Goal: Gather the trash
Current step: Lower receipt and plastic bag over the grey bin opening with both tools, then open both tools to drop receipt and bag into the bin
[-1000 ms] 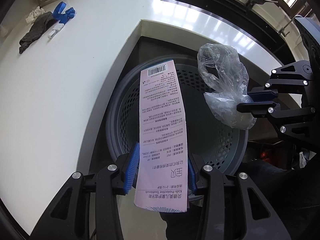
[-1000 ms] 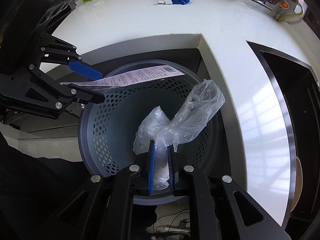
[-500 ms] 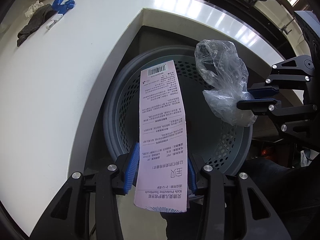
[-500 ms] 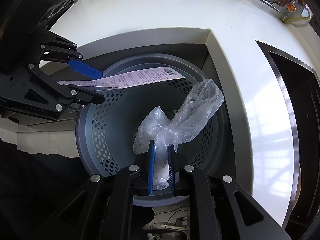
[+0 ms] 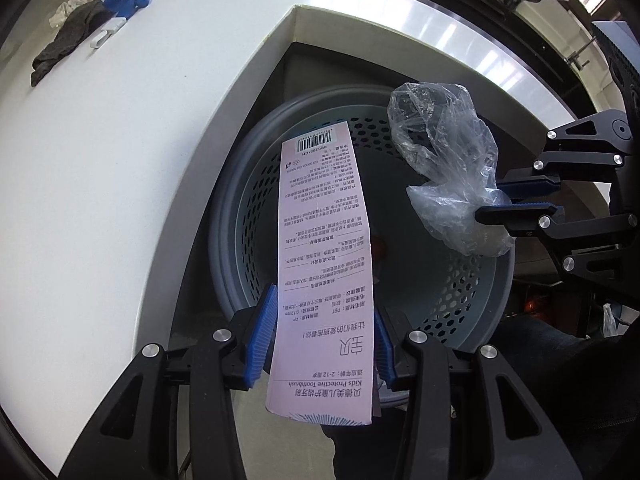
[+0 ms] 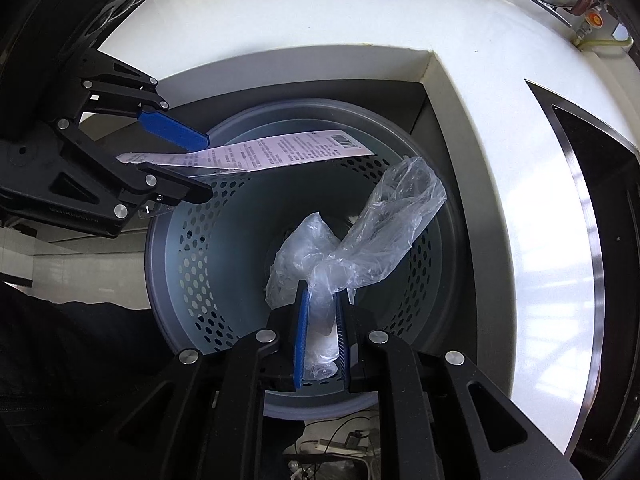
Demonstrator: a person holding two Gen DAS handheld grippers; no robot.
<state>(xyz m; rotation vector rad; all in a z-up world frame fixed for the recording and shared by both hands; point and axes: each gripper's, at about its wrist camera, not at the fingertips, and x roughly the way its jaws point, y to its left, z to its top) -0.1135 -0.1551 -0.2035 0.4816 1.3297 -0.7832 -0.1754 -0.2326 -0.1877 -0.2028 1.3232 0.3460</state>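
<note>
Over the grey perforated bin [image 5: 472, 304] at frame centre, the left tongs [image 5: 324, 336] grasp a pink toothbrush card [image 5: 324, 248], its barcode end reaching toward the upper rim. At right of the left view, the right tongs [image 6: 322, 340] are clenched on a crumpled clear plastic bag [image 6: 376, 240]. Behind the card, the bin's floor is hard to make out. On the white table [image 5: 140, 160], a dark cloth [image 5: 64, 44] sits at upper left.
</note>
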